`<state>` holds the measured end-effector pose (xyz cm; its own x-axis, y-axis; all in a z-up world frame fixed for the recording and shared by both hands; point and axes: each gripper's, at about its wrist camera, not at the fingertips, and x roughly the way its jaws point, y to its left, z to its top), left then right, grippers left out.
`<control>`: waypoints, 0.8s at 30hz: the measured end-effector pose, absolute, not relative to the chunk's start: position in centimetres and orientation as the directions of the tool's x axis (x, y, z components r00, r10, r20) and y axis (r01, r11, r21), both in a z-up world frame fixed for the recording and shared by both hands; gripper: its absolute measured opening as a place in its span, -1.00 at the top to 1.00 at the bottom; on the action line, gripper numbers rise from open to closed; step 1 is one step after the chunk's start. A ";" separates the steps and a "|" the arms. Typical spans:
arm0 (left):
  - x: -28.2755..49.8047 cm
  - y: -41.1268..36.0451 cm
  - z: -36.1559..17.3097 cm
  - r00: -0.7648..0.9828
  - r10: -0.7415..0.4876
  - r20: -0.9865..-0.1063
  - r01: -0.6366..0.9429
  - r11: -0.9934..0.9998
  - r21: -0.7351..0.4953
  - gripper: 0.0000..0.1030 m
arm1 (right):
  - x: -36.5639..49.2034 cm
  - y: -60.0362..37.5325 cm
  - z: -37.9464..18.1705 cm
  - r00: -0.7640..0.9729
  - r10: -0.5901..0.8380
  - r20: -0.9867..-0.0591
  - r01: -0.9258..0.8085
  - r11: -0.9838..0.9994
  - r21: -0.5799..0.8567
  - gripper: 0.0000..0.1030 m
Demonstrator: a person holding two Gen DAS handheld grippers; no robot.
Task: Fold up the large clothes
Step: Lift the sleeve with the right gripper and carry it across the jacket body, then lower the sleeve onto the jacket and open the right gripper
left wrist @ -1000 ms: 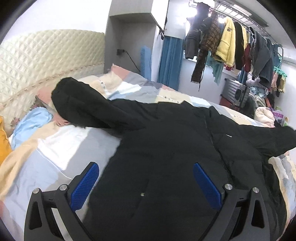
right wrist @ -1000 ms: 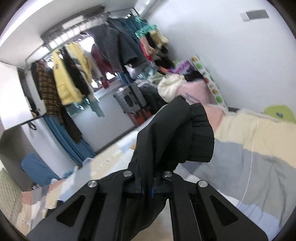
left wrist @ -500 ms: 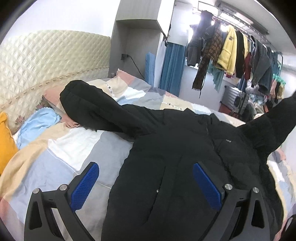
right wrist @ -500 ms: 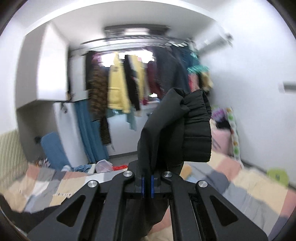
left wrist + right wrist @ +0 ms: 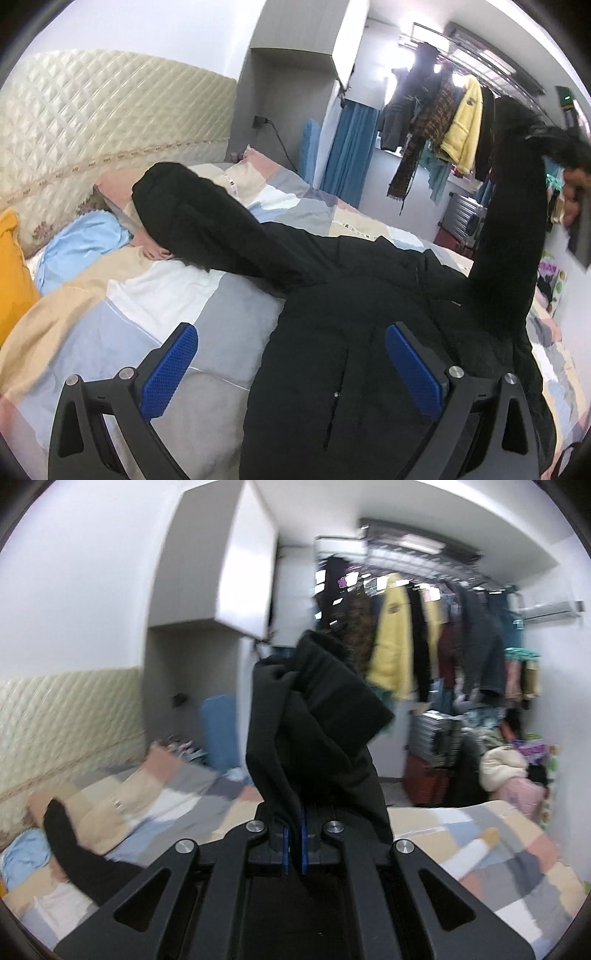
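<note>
A large black padded coat (image 5: 369, 332) lies face up on the bed. Its left sleeve (image 5: 199, 221) stretches across the quilt towards the headboard, and also shows in the right wrist view (image 5: 70, 845). My right gripper (image 5: 293, 843) is shut on the cuff of the right sleeve (image 5: 317, 716) and holds it high above the bed; in the left wrist view this sleeve (image 5: 513, 229) stands up at the right. My left gripper (image 5: 291, 365) is open and empty, hovering over the coat's lower front.
A patchwork quilt (image 5: 147, 295) covers the bed, with a quilted cream headboard (image 5: 92, 129), a blue pillow (image 5: 81, 240) and a yellow cushion (image 5: 11, 280) at the left. A rail of hanging clothes (image 5: 454, 118) and a grey cabinet (image 5: 295, 85) stand beyond the bed.
My right gripper has lifted the right sleeve from low over the bed to high above it and swung towards the headboard. My left gripper has stayed open and drawn back a little.
</note>
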<state>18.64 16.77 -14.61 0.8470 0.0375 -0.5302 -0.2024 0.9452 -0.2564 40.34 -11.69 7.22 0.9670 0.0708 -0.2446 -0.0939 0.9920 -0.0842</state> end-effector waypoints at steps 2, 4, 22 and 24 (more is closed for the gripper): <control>19.0 17.3 -14.9 0.844 0.029 -0.536 -0.204 0.941 -0.271 -0.99 | 40.5 -8.6 4.8 0.956 0.106 -0.275 -0.141 0.984 -0.109 0.92; 19.1 17.7 -15.2 0.844 0.026 -0.536 -0.209 0.936 -0.283 -0.99 | 40.5 -6.0 1.7 0.938 0.145 -0.315 -0.193 0.973 -0.126 0.92; 20.3 19.2 -17.8 0.812 -0.008 -0.583 -0.229 0.916 -0.331 -0.99 | 43.9 4.7 -21.7 0.726 0.081 -0.683 -0.392 0.864 -0.315 0.88; 20.2 19.2 -18.0 0.809 -0.004 -0.587 -0.231 0.917 -0.325 -0.99 | 44.0 5.0 -23.1 0.697 0.065 -0.714 -0.409 0.854 -0.321 0.84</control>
<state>20.24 19.23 -17.99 0.8095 -0.0044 -0.5872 -0.2310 0.9170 -0.3253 43.98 4.96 -23.15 0.6970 0.0651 -0.7141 -0.4085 0.8545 -0.3209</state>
